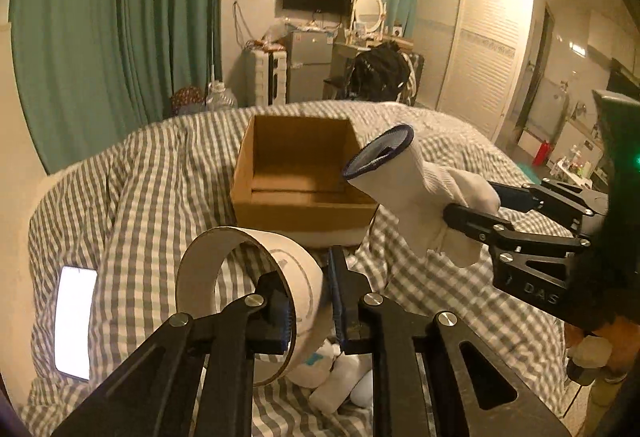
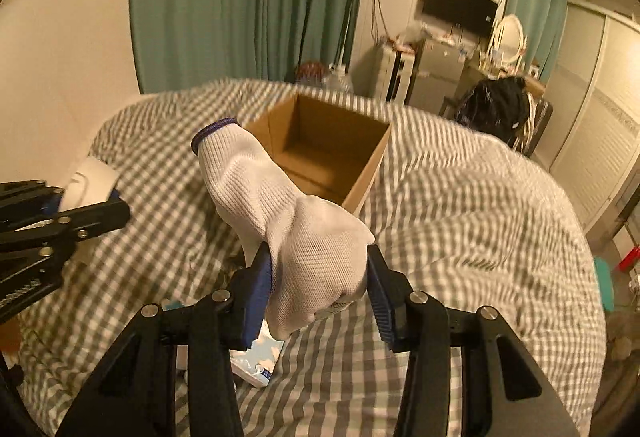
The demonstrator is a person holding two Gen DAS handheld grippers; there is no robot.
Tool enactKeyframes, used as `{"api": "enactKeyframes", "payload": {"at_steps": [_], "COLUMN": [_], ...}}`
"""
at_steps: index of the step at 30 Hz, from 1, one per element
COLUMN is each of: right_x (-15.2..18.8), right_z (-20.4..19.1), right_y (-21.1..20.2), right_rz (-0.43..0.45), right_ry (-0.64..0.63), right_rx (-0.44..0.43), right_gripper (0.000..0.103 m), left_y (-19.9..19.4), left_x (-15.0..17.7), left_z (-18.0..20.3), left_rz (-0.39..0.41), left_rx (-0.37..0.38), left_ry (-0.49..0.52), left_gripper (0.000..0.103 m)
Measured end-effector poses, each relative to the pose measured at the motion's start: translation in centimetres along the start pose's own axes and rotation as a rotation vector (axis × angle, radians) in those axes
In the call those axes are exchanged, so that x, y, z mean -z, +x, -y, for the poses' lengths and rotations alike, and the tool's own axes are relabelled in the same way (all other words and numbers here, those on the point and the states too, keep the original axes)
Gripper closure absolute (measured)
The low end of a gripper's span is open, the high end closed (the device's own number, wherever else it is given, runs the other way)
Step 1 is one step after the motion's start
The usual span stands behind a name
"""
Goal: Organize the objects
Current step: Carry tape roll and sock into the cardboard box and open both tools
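An open cardboard box (image 1: 298, 173) sits on the checked bed cover; it also shows in the right wrist view (image 2: 320, 153). My left gripper (image 1: 310, 301) is shut on a white tape roll (image 1: 244, 301), held in the air just in front of the box. My right gripper (image 2: 320, 277) is shut on a white knit glove with a blue cuff (image 2: 280, 209), held above the bed near the box's front right corner. The glove (image 1: 408, 189) and right gripper (image 1: 476, 213) also show in the left wrist view. The tape roll (image 2: 90, 181) and left gripper show at the left of the right wrist view.
A lit phone (image 1: 76, 321) lies on the checked cover (image 1: 140, 197) at the left. Small white bottles and a packet (image 1: 336, 377) lie under my left gripper. A blue-and-white tissue pack (image 2: 260, 357) lies under my right gripper. Green curtains, a fridge and a wardrobe stand beyond the bed.
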State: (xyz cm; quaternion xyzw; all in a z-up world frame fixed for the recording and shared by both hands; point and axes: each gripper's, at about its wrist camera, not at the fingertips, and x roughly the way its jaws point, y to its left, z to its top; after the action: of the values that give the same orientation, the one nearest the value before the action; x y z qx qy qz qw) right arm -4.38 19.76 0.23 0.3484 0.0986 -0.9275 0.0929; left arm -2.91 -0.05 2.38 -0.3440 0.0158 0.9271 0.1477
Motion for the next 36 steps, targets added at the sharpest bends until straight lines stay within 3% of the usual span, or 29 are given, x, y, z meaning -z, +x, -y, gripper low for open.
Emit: {"api": "enactKeyframes", "payload": {"at_steps": [6, 15, 25, 36], "right_x": [-2.4, -8.7, -14.8, -16.5], "right_z": [-0.2, 0.6, 3.0, 4.7], "right_y": [-2.6, -2.5, 5.2, 18.1], "right_rz": [0.078, 0.169, 0.172, 0.056], "right_ry": [-0.012, -0.017, 0.054, 0.094], "right_rx": [0.012, 0.033, 0.005, -0.059], "right_gripper": [0.059, 0.059, 0.059, 0.059], "left_y": [-0.4, 3.2, 12.8, 22.4], "left_x": [-2.7, -8.5, -13.0, -12.3], "left_z": [0.5, 0.2, -2.8, -4.5], "left_rz": [0.037, 0.065, 0.011, -0.074], "left_rx": [-0.006, 0.002, -0.012, 0.018], "left_ry": [0.032, 0.054, 0.042, 0.069], "left_gripper": [0.087, 0.087, 0.087, 0.087]}}
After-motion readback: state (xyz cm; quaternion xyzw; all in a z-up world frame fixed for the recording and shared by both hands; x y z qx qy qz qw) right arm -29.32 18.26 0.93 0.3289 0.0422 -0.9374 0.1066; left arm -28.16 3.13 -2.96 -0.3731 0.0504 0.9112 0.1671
